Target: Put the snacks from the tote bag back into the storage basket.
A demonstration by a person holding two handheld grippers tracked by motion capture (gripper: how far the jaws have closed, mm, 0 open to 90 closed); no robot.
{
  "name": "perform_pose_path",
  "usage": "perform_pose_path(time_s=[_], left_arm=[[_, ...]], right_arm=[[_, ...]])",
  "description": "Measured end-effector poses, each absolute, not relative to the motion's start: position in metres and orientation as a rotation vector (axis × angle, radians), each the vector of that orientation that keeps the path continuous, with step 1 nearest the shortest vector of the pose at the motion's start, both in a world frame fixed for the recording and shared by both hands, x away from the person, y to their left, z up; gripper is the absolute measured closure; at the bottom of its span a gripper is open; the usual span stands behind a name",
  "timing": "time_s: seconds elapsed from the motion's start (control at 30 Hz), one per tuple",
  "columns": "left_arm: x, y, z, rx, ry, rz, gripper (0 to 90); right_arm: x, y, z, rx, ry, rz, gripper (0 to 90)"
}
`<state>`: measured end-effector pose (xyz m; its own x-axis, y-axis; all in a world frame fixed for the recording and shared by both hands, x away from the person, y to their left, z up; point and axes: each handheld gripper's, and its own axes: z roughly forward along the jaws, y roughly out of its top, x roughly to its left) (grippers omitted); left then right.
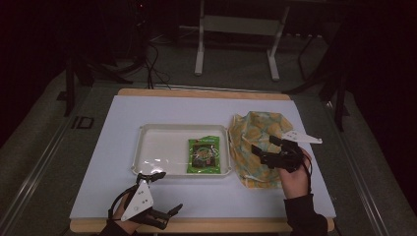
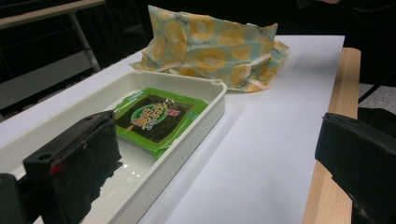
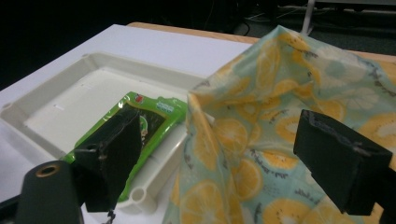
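Note:
A white tray (image 1: 147, 147) sits mid-table with a green snack packet (image 1: 203, 155) lying flat in its right end. Just right of the tray lies a crumpled cloth bag with a yellow citrus print (image 1: 253, 128). My right gripper (image 1: 264, 145) hovers over the bag, open; in the right gripper view (image 3: 229, 154) a raised fold of the bag (image 3: 289, 84) stands between the jaws, beside the packet (image 3: 154, 112) and tray (image 3: 70, 102). Near the front edge my left gripper (image 1: 168, 192) is open and empty. The left gripper view (image 2: 215, 186) looks across the tray (image 2: 205, 116), packet (image 2: 156, 116) and bag (image 2: 210, 46).
The white tabletop (image 1: 123, 196) has a wooden edge (image 1: 221, 225) along the front and back. A white stand frame (image 1: 236, 29) and cables (image 1: 152, 64) lie on the floor beyond the table. The surroundings are dark.

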<state>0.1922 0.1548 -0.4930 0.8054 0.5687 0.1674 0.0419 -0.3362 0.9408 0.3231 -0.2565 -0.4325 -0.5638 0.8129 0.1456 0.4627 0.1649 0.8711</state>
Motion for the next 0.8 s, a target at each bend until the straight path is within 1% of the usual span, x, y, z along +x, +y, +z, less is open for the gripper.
perform_pose_path(time_s=[0.8], left_arm=[[0.192,0.155,-0.493,1.856,0.461,0.576,0.4]], right_arm=[[0.297,-0.307,-0.455,1.285,1.962,1.28,13.8]])
